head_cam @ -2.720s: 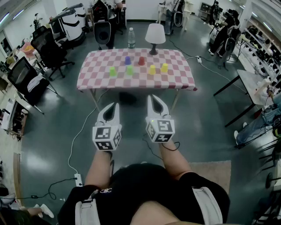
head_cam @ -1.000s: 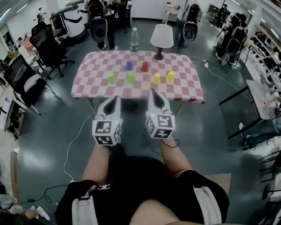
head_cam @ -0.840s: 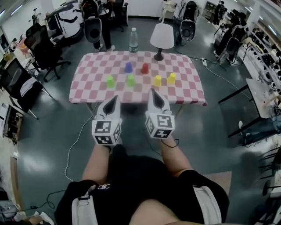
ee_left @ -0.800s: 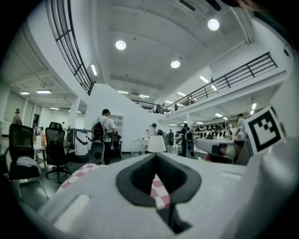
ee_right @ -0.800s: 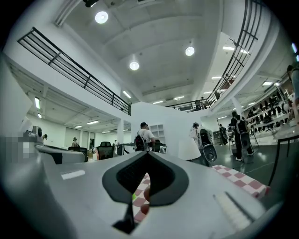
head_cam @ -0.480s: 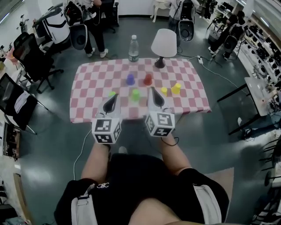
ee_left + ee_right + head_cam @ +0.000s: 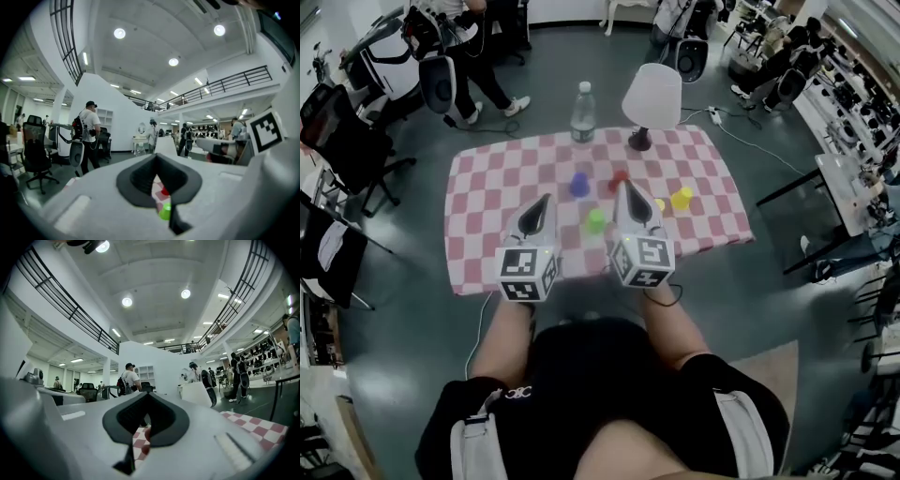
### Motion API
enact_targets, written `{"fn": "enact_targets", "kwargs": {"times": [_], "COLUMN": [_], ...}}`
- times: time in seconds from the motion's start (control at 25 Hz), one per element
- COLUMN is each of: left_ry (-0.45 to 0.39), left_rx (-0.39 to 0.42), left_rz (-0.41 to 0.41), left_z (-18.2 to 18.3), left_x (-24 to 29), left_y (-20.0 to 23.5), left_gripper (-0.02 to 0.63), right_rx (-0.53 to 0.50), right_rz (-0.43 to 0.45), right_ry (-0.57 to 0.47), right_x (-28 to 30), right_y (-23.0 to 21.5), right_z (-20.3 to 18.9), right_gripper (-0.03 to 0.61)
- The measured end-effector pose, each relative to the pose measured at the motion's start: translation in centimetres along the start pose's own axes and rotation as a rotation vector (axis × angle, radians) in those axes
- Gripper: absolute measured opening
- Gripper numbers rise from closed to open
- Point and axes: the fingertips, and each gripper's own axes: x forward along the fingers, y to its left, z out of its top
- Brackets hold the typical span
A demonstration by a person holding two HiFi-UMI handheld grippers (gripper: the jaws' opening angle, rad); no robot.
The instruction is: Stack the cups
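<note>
Blue cup (image 7: 578,184), green cup (image 7: 595,220) and yellow cup (image 7: 682,198) stand apart on the bench (image 7: 487,187); left hand-held gripper (image 7: 546,200) and right hand-held gripper (image 7: 623,187) closed, empty.

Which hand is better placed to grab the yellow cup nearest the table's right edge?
Right. The right gripper points just beside the yellow cup; the left gripper sits farther off, beyond the green cup.

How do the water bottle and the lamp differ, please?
The water bottle is slim and see-through; the lamp is opaque, with a broad white shade on a dark base. The water bottle stands left of the lamp. Both stand upright at the far edge of the table.
</note>
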Motion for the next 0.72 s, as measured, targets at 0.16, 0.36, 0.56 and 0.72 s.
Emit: {"fn": "enact_targets", "kwargs": {"times": [0.16,0.36,0.56,0.72], "left_ry": [0.018,0.023,0.029,0.05], "left_rx": [0.006,0.007,0.014,0.012], "left_rz": [0.02,0.029,0.034,0.036], "left_z": [0.0,-0.5,-0.6,-1.4], "left_x": [0.6,1.2,1.5,1.3], "left_y": [0.2,1.7,1.9,2.0], "left_gripper": [-0.002,-0.002,-0.002,-0.002], "right_rx": [0.038,0.012,0.0,0.013], "right_rz": [0.099,0.124,0.118,0.096], "right_ry": [0.005,0.053,0.123,0.237], "right_x": [1.2,3.5,4.6,4.9], "right_y": [0.5,1.6,1.4,0.9], "right_z": [-0.2,-2.7,-5.9,-10.8], "right_gripper": [0.149,0.227,0.236,0.244]}}
